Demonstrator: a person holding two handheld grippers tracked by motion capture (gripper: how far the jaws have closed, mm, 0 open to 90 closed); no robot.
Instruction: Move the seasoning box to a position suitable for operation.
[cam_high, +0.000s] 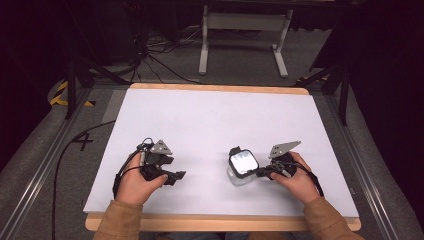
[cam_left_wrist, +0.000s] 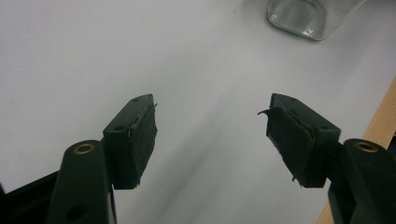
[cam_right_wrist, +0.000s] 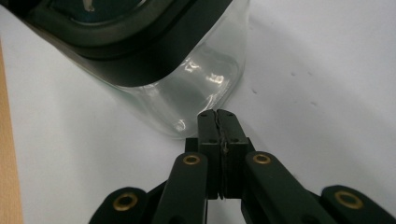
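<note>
A clear glass jar (cam_high: 239, 179) with a black-rimmed lid (cam_high: 243, 161) stands on the white table top (cam_high: 210, 120), right of the middle and towards the front. My right gripper (cam_high: 258, 173) is shut with nothing between its jaws, its tip against the jar's right side. In the right gripper view the closed tips (cam_right_wrist: 217, 115) meet the jar's glass wall (cam_right_wrist: 201, 74) below the dark lid (cam_right_wrist: 107, 32). My left gripper (cam_high: 179, 176) rests at the front left, pointing right towards the jar. Its jaws (cam_left_wrist: 212, 100) stand wide open over bare table, with the jar's base (cam_left_wrist: 306, 16) farther off.
The table's wooden front edge (cam_high: 220, 222) runs just behind both hands and shows again as a wooden edge (cam_left_wrist: 385, 121) in the left gripper view. Metal rails (cam_high: 45, 165) flank the table. Cables (cam_high: 150, 55) and a white stand (cam_high: 245, 22) are on the floor beyond.
</note>
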